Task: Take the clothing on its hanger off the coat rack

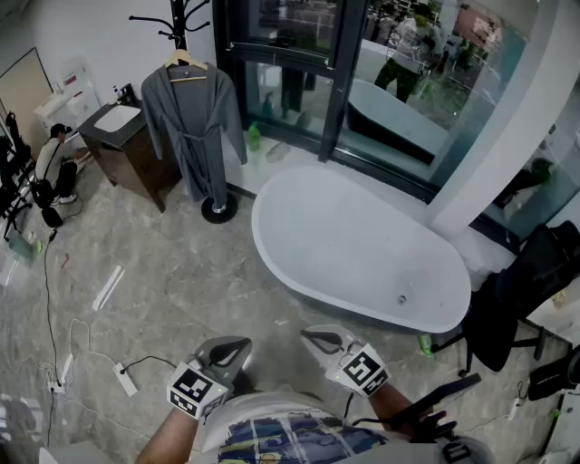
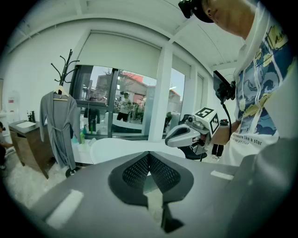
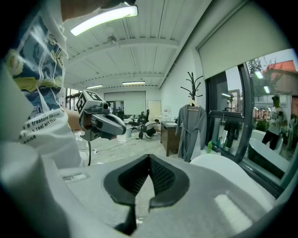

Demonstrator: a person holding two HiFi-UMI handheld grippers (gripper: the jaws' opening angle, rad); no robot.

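A grey robe (image 1: 192, 118) hangs on a wooden hanger (image 1: 186, 64) from a black coat rack (image 1: 174, 23) at the back left, far from both grippers. It also shows as the robe (image 2: 58, 125) in the left gripper view and the robe (image 3: 191, 130) in the right gripper view. My left gripper (image 1: 237, 347) and right gripper (image 1: 313, 338) are held low, close to the person's body. Both are shut with nothing between the pads. The left gripper (image 2: 149, 157) and right gripper (image 3: 149, 160) show their tips touching.
A white bathtub (image 1: 358, 249) fills the middle of the floor, right of the rack's round base (image 1: 218, 209). A dark wooden cabinet (image 1: 127, 149) stands left of the robe. Cables and a power strip (image 1: 125, 379) lie on the marble floor. A black chair (image 1: 512, 299) is at the right.
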